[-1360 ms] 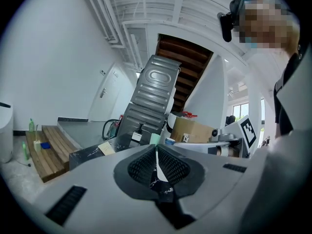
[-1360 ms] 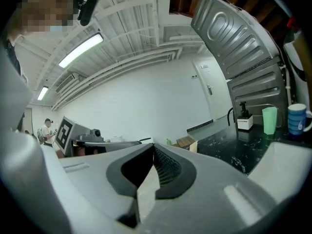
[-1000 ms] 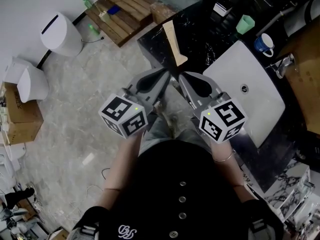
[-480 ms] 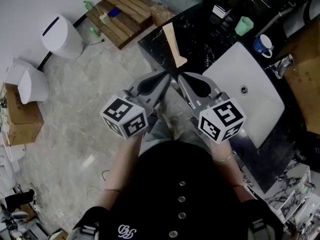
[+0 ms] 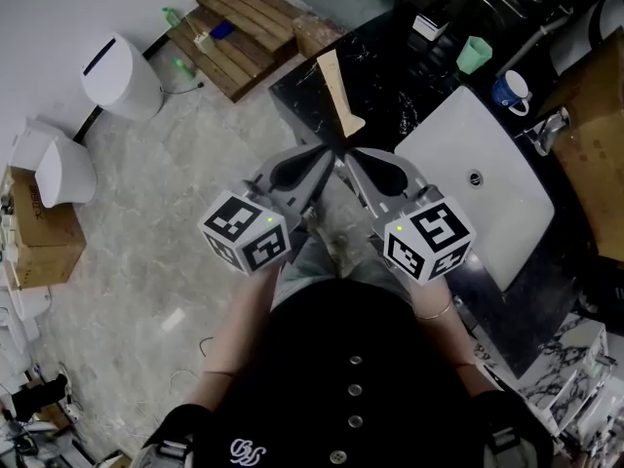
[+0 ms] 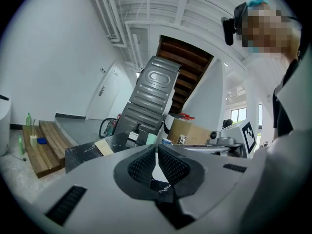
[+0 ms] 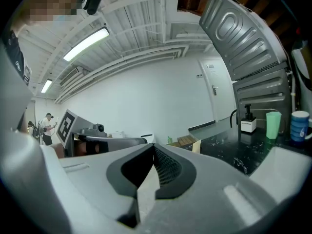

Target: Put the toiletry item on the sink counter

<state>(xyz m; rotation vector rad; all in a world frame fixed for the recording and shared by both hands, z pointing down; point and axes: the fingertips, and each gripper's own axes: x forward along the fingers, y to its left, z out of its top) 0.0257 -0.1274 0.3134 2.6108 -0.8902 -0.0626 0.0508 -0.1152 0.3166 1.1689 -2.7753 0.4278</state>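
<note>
At 10 o'clock in the head view, a white bin (image 5: 119, 68) stands on the floor. At 11 o'clock, a wooden pallet (image 5: 244, 22) carries small green bottles (image 5: 173, 11). Which toiletry item is meant I cannot tell.

The left gripper (image 5: 327, 156) hangs at the centre. Its own view shows the left gripper (image 6: 156, 149) clenched tip to tip on nothing. Just beside it at 1 o'clock, the right gripper (image 5: 354, 156) is likewise clenched and empty in the right gripper view (image 7: 153, 149).

The black marble counter (image 5: 390, 81) runs off toward 1 o'clock. It bears a pump dispenser (image 5: 426, 22), a green cup (image 5: 476, 51) and a blue mug (image 5: 511, 88). The white sink (image 5: 507, 213) lies at 3 o'clock.
</note>
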